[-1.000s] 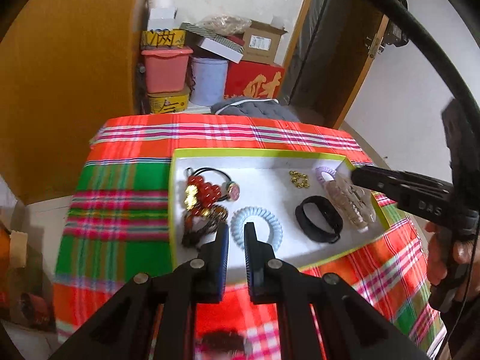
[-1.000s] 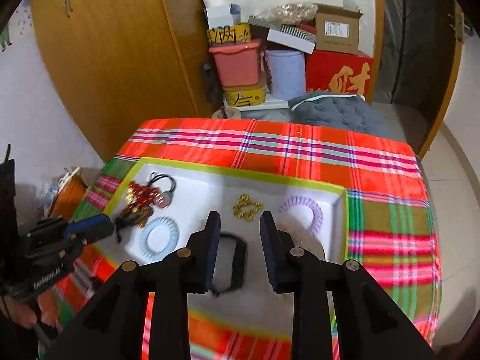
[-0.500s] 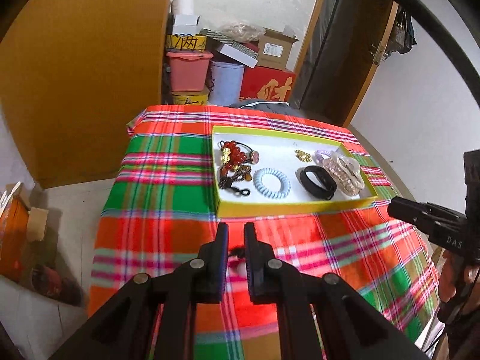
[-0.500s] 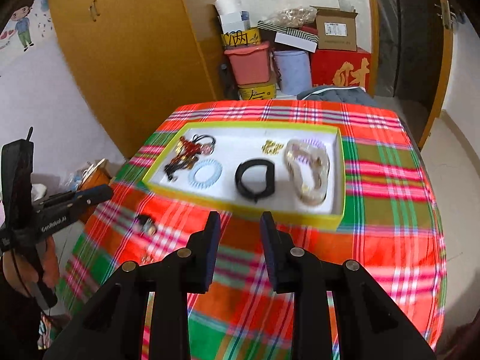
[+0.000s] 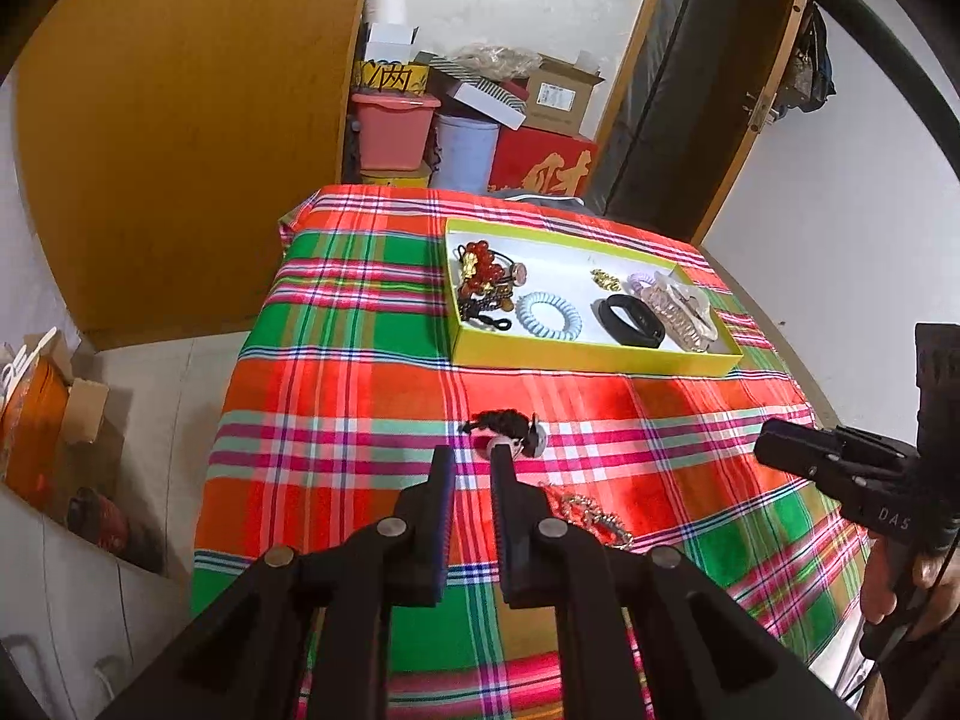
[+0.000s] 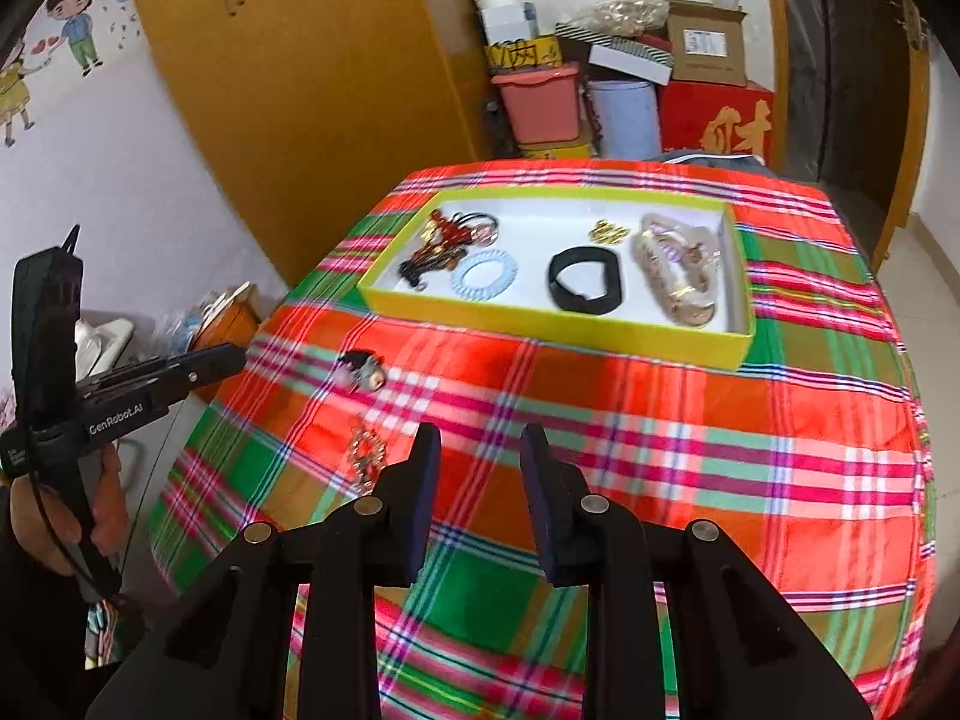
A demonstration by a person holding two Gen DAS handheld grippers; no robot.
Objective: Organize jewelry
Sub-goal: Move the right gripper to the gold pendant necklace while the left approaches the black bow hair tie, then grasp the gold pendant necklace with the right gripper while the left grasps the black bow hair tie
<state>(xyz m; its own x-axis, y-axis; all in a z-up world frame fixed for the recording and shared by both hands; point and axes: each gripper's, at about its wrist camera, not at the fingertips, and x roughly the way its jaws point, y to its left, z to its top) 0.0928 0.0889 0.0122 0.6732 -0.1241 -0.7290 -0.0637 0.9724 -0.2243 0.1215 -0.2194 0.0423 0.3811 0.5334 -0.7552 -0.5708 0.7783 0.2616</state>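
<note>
On plaid tablecloth (image 5: 360,372), yellow tray (image 5: 588,354).

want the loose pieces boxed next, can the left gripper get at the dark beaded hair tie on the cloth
Probably yes. The left gripper is slightly open and empty, with the dark beaded hair tie lying just ahead of its tips on bare plaid tablecloth. Nothing stands between; the gold chain lies off to the side.
</note>
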